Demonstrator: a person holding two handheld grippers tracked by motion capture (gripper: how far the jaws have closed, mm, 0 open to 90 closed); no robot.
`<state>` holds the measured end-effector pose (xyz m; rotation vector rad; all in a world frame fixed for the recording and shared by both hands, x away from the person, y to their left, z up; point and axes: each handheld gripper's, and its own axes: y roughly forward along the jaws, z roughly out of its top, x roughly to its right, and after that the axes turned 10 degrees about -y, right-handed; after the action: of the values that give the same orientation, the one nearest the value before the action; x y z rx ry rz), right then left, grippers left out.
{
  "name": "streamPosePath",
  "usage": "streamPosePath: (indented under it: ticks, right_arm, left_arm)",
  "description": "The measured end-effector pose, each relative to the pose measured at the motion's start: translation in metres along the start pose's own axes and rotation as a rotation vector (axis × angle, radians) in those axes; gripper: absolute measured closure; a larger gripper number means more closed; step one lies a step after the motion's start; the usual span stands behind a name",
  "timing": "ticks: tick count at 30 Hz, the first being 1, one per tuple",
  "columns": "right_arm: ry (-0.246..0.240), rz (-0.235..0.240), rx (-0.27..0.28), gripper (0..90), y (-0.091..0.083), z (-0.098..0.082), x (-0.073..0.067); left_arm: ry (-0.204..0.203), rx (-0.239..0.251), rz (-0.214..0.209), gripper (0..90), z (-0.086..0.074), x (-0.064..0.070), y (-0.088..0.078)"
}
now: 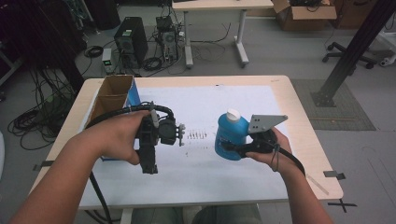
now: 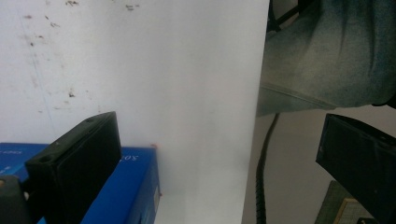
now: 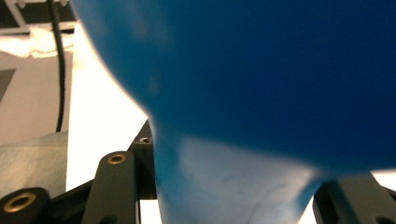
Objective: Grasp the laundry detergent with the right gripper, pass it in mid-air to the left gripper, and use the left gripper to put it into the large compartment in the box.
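A blue bottle (image 1: 230,134) with a white cap (image 1: 233,115) hangs tilted above the white sheet, right of the middle. My right gripper (image 1: 229,148) is shut on its lower body, coming in from the right. Up close in the right gripper view, the bottle (image 3: 261,84) sits between the black fingers (image 3: 114,186). My left gripper (image 1: 150,162) is held over the sheet at centre left, pointing down towards the near edge. In the left gripper view, my left gripper (image 2: 210,158) stands open with nothing between its jaws.
An open cardboard box with a blue side (image 1: 114,95) stands at the table's left; its blue side (image 2: 130,186) lies just behind my left jaw. A white sheet (image 1: 210,100) covers most of the wooden table (image 1: 299,107). Cables trail from both grippers over the near edge.
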<state>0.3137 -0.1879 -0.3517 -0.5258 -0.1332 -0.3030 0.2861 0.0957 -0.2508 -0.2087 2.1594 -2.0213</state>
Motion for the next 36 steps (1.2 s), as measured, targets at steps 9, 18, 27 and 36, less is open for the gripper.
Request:
streamPosePath:
  ticks: [9,18,27,36]
  right_arm:
    - [-0.048,0.083,0.026,45.9,0.006,0.005,-0.008]
    - [-0.079,0.146,0.037,45.8,0.016,0.006,-0.012]
    - [-0.101,0.212,0.048,45.8,0.032,0.005,-0.017]
    - [-0.112,0.242,0.054,45.8,0.05,0.007,-0.023]
  left_arm:
    - [-0.016,0.0,-0.009,0.4,0.006,-0.009,-0.009]
    - [-0.009,-0.004,-0.014,0.4,0.014,-0.013,-0.012]
    - [0.001,-0.003,-0.022,0.4,0.023,-0.016,-0.012]
    - [0.013,0.002,-0.028,0.4,0.029,-0.017,-0.012]
